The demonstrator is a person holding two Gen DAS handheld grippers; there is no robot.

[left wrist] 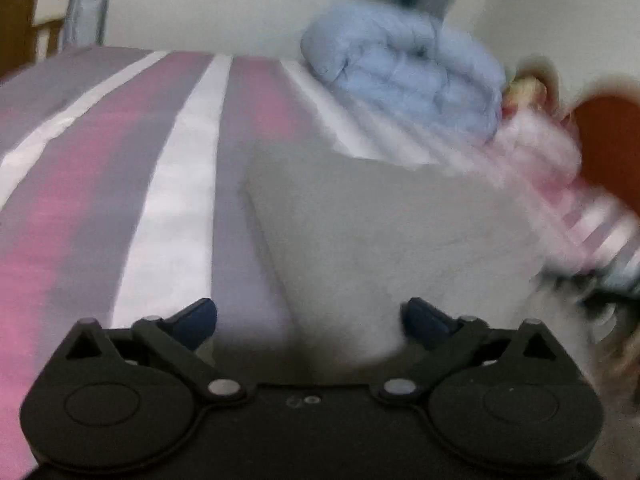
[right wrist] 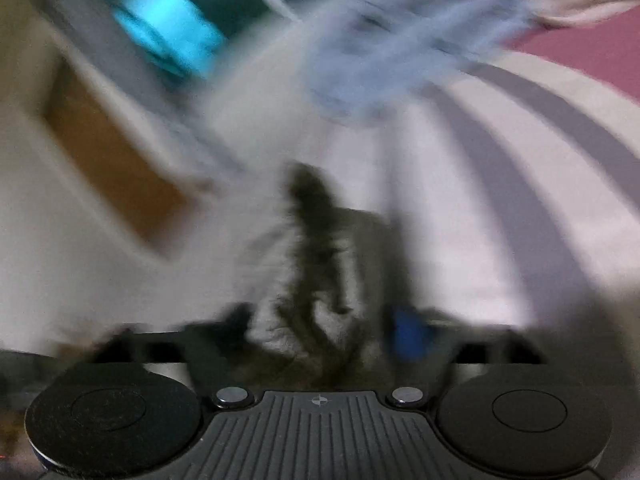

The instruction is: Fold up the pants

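Observation:
The grey pants point(left wrist: 384, 232) lie as a flat folded slab on the striped bed, right of centre in the left wrist view. My left gripper point(left wrist: 310, 316) is open just above their near edge, its right fingertip point(left wrist: 424, 316) over the cloth and its left over the sheet. In the right wrist view the picture is strongly blurred. Bunched grey pants fabric point(right wrist: 320, 280) hangs between the fingers of my right gripper point(right wrist: 320, 332), which looks shut on it. The blue pad of the right finger point(right wrist: 408, 336) shows beside the cloth.
The bed sheet point(left wrist: 120, 184) has pink, grey and white stripes. A rolled light-blue quilt point(left wrist: 404, 76) lies at the far right of the bed, with pink striped bedding point(left wrist: 560, 184) beside it. A white wall and a wooden door point(right wrist: 108, 160) stand beyond.

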